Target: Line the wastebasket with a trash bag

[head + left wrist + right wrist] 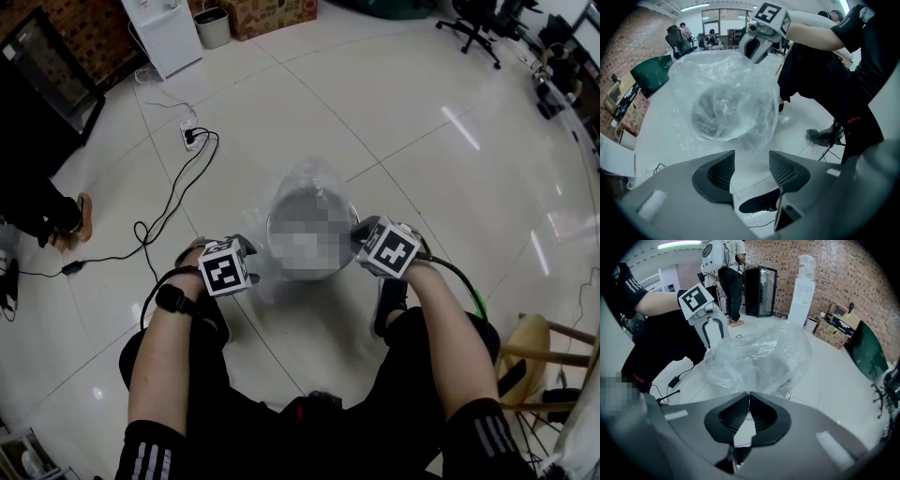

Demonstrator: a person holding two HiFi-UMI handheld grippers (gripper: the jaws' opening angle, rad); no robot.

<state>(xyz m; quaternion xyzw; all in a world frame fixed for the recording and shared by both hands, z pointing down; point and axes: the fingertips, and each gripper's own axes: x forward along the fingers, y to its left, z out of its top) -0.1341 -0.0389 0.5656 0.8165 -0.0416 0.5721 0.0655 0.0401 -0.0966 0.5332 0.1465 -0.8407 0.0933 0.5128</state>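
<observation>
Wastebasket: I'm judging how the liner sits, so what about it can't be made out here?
- Head view: a mosaic patch covers the wastebasket mouth and front wall.
- Left gripper view: the crumpled trash bag clouds its walls and rim.
- Right gripper view: the bag hides nearly all of it.

left tongs [751,158]: jaws apart | right tongs [749,398]: jaws pressed together
</observation>
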